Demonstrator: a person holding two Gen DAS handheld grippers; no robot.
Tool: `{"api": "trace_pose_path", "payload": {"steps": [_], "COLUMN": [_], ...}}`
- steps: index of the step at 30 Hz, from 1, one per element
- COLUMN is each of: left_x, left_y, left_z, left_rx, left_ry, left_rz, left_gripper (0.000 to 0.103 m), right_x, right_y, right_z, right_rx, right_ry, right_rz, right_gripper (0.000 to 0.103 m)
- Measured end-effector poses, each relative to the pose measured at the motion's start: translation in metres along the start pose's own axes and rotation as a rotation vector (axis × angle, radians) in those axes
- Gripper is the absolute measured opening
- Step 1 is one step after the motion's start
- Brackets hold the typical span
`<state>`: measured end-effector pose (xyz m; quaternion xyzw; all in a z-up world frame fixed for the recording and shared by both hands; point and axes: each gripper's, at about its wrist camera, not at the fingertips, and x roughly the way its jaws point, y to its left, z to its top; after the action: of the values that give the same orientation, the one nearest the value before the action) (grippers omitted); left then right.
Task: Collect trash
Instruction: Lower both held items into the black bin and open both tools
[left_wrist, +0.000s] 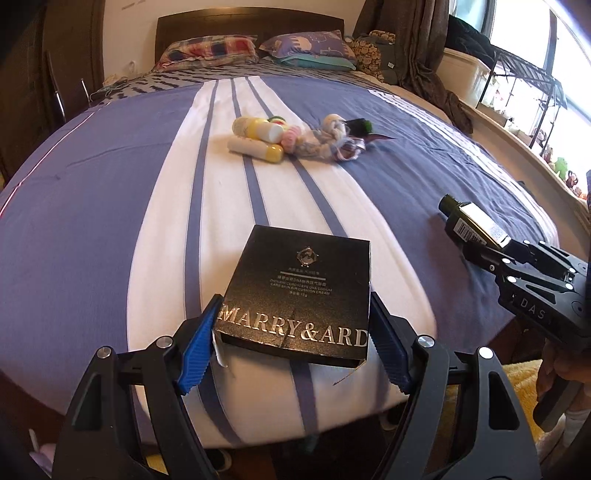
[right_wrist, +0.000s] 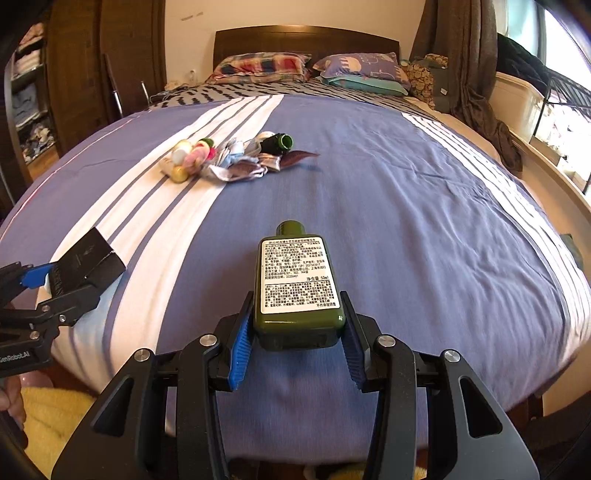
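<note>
Gripper on the left (left_wrist: 293, 339) is closed on a black cosmetic box (left_wrist: 299, 288), and its blue pads (left_wrist: 197, 345) are pressed against the two side walls of the carton near its lower end. The right gripper (right_wrist: 295, 338) is closed on a dark green bottle (right_wrist: 297, 284), which is gripped at its base with the cap pointing away from the camera. Both things are held above the near part of the bed (right_wrist: 406, 206), so the step in hand is judged to be the carrying of two pieces of trash away to a collecting place, which is not seen in either view.

To do this well, the grip should be kept steady. The box is thin cardboard with a torn corner and can be crushed or can slip if it is tilted; the bottle is smooth and is held only at its bottom, so it should be kept level and not swung.

A pile of remaining trash (left_wrist: 295, 134) lies well apart, near the middle of the bed: small white and yellow bottles, wrappers and another green bottle. The bed cover between is free. The two grippers are near each other, so room must be kept between them. The foot edge of the bed is just below both grippers, and a yellow blanket (right_wrist: 51, 417) is seen under it.
</note>
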<state>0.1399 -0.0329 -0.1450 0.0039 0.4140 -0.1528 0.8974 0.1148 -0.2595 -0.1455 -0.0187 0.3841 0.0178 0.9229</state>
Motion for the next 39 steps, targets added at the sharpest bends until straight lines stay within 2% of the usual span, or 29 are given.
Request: {"api": "trace_pose_path", "payload": {"steps": [10,20,27,39], "left_x": [-0.044,-0.061,-0.052,-0.008], "left_y": [-0.026,-0.041,-0.041,-0.033], "left_z": [-0.050,-0.094,-0.127,-0.183], "left_rx": [-0.004,0.009,0.001,-0.043], "left_ry": [-0.013,0.010,0.057,0.193], "left_rz": [-0.007,0.004,-0.008,-0.009], "left_gripper": [0.072,0.072,0.072,0.072], "right_x": [-0.058,-0.080,-0.074,-0.035], "right_y": [0.003,0.019,0.025,0.035], "right_z": [-0.049,-0.098,-0.124,-0.161], "right_rx": [-0.011,-0.047,-0.057,-0.060], "right_ry": [-0.033,-0.010,0.043,0.157], "right_rz": [0.032,0.076,0.103,0.154], "right_gripper": [0.044,0.044,0.044,0.044]}}
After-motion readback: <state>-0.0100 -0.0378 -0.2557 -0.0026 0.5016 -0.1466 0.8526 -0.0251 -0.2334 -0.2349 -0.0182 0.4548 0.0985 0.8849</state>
